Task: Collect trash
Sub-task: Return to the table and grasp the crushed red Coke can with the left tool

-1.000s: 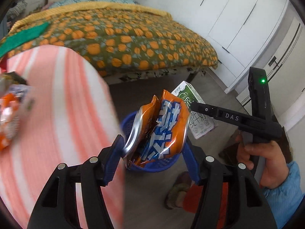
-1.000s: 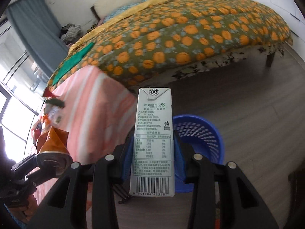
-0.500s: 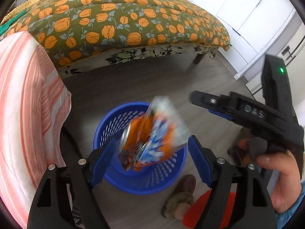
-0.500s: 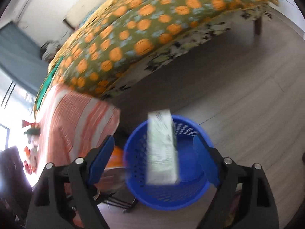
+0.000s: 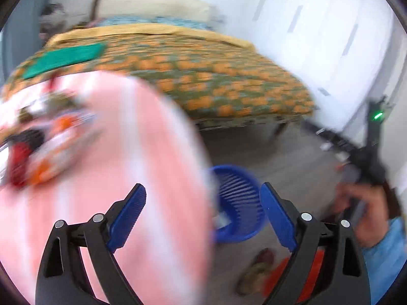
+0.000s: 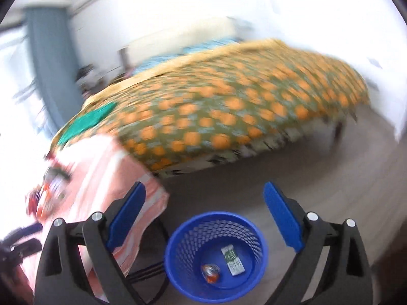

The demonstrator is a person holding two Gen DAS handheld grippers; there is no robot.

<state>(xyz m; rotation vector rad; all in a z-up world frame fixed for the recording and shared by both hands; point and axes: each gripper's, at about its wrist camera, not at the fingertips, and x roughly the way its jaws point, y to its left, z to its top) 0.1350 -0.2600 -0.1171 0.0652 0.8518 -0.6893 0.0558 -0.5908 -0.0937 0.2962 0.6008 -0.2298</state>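
Both hand-held grippers, left (image 5: 202,214) and right (image 6: 203,214), have just opened empty; remaining wrappers (image 5: 48,150), light, crinkly, slippery, lie on the table (image 5: 142,152) ahead-left, best pinched at a flattened edge.

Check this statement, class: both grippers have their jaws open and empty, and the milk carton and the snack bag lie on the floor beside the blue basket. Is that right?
One detail is wrong. The milk carton and snack bag lie inside the blue basket, not on the floor beside it; the right wrist view shows them at its bottom. The rest holds: the left gripper and right gripper have open, empty jaws.
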